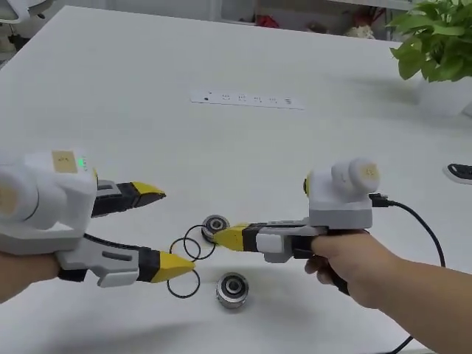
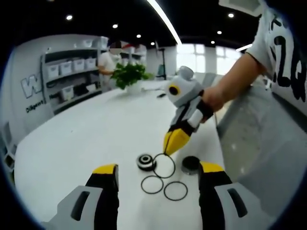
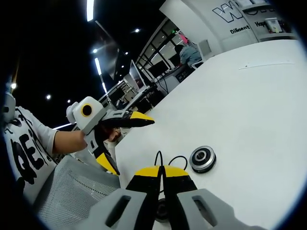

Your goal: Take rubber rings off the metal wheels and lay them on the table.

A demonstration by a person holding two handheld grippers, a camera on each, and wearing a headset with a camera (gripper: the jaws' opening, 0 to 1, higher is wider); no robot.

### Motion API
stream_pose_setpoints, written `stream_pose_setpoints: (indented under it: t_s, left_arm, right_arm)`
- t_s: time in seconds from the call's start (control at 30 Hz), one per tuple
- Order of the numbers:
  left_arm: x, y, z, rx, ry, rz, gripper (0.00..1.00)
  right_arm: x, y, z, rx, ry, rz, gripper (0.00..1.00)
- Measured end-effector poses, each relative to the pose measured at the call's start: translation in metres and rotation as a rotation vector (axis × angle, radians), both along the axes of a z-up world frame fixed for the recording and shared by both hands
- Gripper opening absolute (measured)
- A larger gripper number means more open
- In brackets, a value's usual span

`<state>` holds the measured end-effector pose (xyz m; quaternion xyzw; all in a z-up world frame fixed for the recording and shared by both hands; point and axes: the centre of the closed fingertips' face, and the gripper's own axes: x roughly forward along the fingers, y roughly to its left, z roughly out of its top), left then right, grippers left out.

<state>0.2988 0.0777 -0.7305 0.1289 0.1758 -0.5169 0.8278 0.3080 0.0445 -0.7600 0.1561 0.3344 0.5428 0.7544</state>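
The white surface is wide and takes almost all the space in front of the person.

The left gripper is held low on the left side. Its jaws stand wide apart and grip nothing. The lower yellow tip is just above the edge of one ring.

The right gripper is carried by a hand and comes in from the right, with a black cable hanging behind it. Its jaws are together and clamped on a thin black ring.

A green plant stands at the far right corner. A white power strip lies flat on the far part of the surface.

Between the two grippers there are two small metal wheels. The far wheel lies flat, just beside the yellow tips of the right gripper. The near wheel lies closer to the person, a little apart from the far one.

The pinched ring hangs tilted from the right gripper's tips. Its low edge is next to the far wheel, and I cannot tell if it touches the wheel.

A loose ring and another loose ring lie flat on the surface, side by side, near the wheels.
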Motion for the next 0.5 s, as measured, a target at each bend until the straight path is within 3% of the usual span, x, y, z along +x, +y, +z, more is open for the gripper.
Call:
stream_pose_setpoints:
  t_s: [0.5]
  left_arm:
    - [-0.003,0.008,-0.007,0.022,-0.003,0.003,0.68]
  right_arm:
    - [-0.007,0.001,-0.023,-0.046,0.080,0.011,0.00]
